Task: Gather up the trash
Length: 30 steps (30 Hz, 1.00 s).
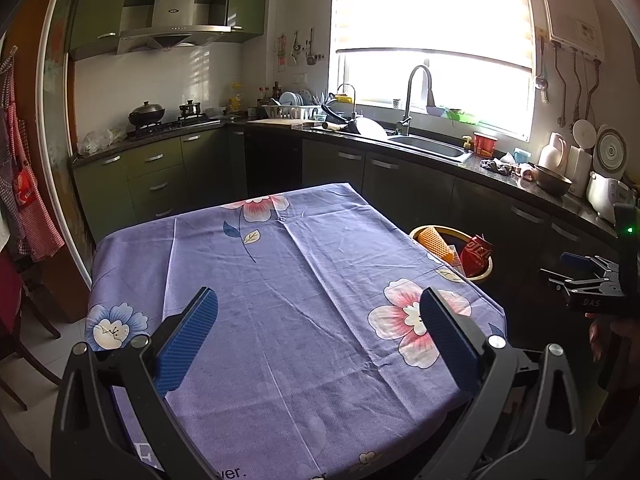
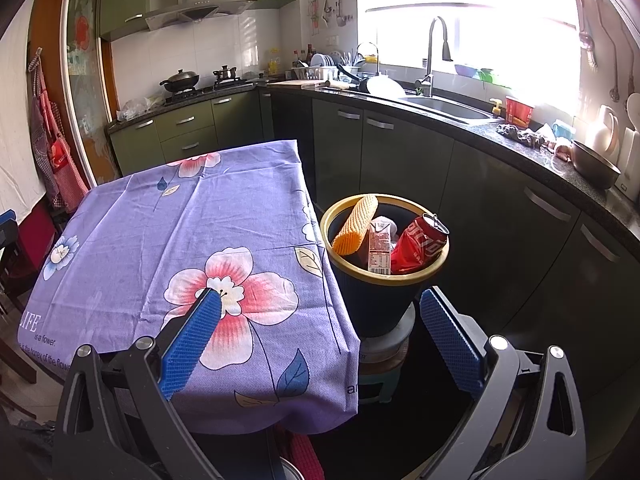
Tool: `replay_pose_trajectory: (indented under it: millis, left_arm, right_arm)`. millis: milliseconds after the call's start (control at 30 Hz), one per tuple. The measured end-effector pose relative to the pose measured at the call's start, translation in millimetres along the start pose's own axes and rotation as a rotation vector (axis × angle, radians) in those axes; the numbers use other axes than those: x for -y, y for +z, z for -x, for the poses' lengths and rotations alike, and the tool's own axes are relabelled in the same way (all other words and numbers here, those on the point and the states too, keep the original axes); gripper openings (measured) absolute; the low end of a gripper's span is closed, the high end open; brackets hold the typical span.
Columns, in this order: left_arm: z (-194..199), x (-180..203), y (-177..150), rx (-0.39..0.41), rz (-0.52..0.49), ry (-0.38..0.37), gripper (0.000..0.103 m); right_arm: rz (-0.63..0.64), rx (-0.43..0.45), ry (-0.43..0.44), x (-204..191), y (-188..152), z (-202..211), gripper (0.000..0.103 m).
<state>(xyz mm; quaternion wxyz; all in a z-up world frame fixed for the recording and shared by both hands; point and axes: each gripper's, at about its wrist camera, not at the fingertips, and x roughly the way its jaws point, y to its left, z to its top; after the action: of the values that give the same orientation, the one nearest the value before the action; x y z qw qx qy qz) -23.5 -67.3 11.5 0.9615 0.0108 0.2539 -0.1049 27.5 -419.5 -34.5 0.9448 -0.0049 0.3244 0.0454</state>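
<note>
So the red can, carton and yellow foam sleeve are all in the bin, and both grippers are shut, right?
Not quite: both the left gripper and right gripper are open, as each wrist view shows. The can, carton and sleeve are in the bin.

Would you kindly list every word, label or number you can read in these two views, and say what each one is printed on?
"LIFE" and "is a flower.": tablecloth corner, right wrist view.
"DAS": right gripper body, left wrist view; the rest is cut off.
Red can: white lettering, unreadable.
Carton: label print too small.
Range hood badge and wall heater label: blurred.
</note>
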Motion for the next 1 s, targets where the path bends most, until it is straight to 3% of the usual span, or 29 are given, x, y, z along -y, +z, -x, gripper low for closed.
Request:
replay_pose_trajectory:
  millis: [567,767,867,1000]
  left_arm:
    - [-5,0,0,-0.011,0.0,-0.002,0.096]
    - [-10,-4,-2,-0.026,0.027,-0.03,0.096]
    - [-9,-9,0,0.012,0.054,-0.08,0.096]
    - [-22,-13,5,-0.019,0.046,-0.042,0.096]
  right_arm:
    - [-0.003,-0.011,0.0,2,-1,-5,0.098]
    - [-0.004,-0.015,-0.001,1,-2,-7,0.098]
    - [-0.008,-0.022,0.004,1,-2,-10,0.098]
    - [-0.011,-0.036,0.028,1,-1,-18,0.098]
